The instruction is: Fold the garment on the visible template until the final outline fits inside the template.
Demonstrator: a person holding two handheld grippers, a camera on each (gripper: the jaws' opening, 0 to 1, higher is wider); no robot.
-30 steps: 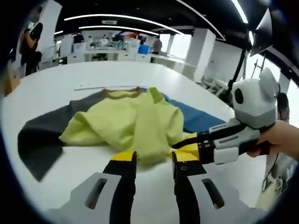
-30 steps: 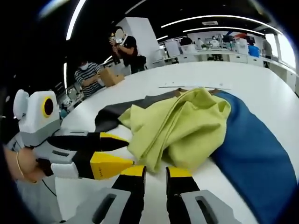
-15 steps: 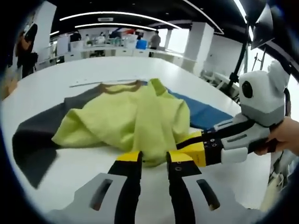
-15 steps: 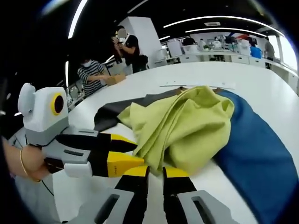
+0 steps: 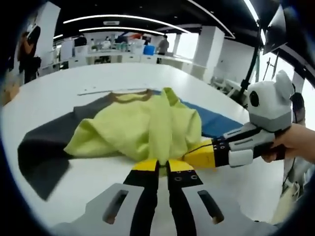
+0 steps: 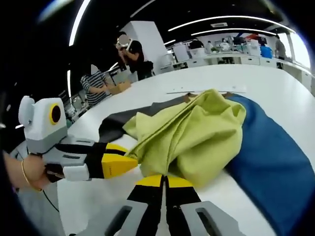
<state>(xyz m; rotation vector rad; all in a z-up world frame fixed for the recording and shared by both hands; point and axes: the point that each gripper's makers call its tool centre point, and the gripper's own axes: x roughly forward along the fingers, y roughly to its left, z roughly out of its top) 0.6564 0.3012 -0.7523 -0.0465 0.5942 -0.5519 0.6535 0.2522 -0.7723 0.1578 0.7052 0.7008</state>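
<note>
Both tongs pinch the near edge of the yellow shirt [image 5: 142, 132] — left tongs [image 5: 158, 166], right tongs [image 6: 165, 181] — side by side

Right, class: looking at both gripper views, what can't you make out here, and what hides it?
- Template outline: the garment and the dark and blue panels cover the table.
- Whether the left gripper pinches fabric: its tips hide the hem.
- The same for the right gripper.
- The strip beyond the collar: too small to identify.
</note>
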